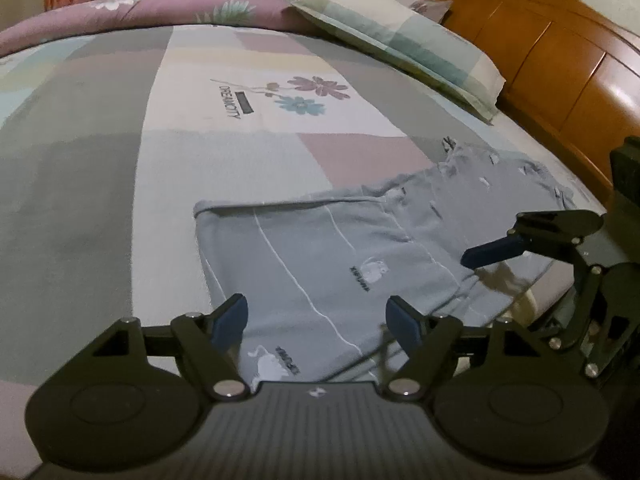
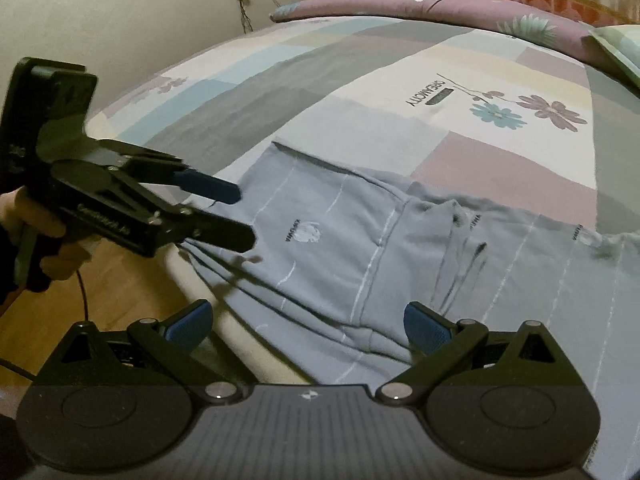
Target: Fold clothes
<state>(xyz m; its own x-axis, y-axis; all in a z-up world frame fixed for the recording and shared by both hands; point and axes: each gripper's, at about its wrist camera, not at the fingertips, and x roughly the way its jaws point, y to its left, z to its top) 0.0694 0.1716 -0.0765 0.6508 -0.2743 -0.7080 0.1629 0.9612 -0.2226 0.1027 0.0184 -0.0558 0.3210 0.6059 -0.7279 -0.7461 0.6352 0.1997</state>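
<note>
Left tongs [image 1: 316,318] spread wide, nothing pinched; right tongs [image 2: 306,322] likewise spread and empty, both low in their frames above the grey-blue striped garment [image 1: 320,248]. Garment part-folded at centre right of the left view, on the patchwork bed sheet [image 1: 120,140], near edge hanging over the mattress side toward the wooden floor [image 2: 100,280]. Likely trouble: loose hem sliding off the edge, pinching one layer only, or dragging the fold askew. Rumpled upper part may trap creases.

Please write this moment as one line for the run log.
task: fold clothes | grey garment: partly folded on bed | left gripper: open, empty | right gripper: open, empty
</note>
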